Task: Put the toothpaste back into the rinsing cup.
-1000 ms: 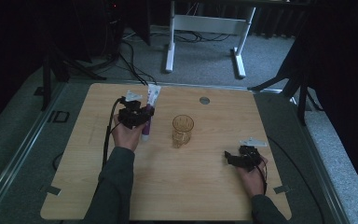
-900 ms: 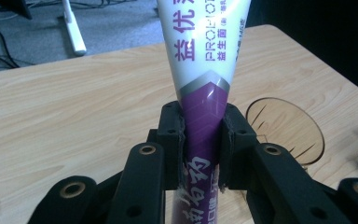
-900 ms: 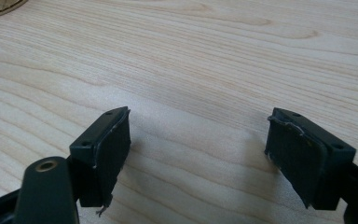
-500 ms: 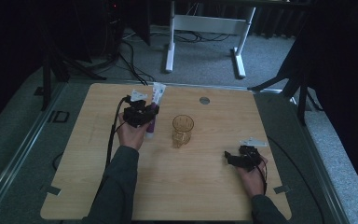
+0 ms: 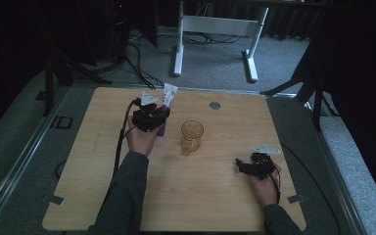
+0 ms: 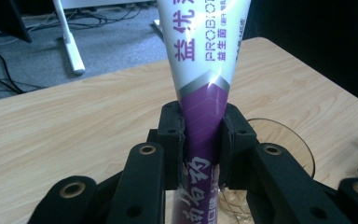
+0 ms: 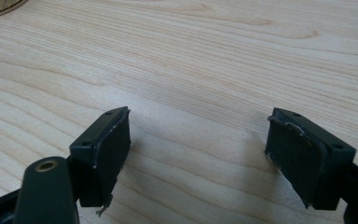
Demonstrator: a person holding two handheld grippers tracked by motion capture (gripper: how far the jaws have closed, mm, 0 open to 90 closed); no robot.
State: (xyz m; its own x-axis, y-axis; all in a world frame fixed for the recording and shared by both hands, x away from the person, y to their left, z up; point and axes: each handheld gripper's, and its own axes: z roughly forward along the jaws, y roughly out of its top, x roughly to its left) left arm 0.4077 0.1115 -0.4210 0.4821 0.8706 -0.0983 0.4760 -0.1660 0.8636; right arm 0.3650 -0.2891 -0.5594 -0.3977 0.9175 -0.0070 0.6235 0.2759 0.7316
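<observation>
My left gripper (image 6: 201, 135) is shut on a white and purple toothpaste tube (image 6: 206, 60), which stands upright between the pads, broad crimped end up. In the high view the left gripper (image 5: 157, 117) holds the tube (image 5: 166, 100) above the table, left of a clear amber glass mug (image 5: 191, 136). The mug's rim (image 6: 284, 140) shows just behind the left gripper's jaws. My right gripper (image 7: 198, 144) is open over bare wood with nothing between its jaws. In the high view the right gripper (image 5: 242, 165) rests low at the table's right front.
The wooden table (image 5: 215, 196) has a small round metal disc (image 5: 215, 105) near its far edge. Beyond the table stands a white desk frame (image 5: 215, 29) on grey carpet, with cables. Dark stands flank both sides.
My left gripper has carried the tube a little to the right, toward the mug. The right gripper has stayed put.
</observation>
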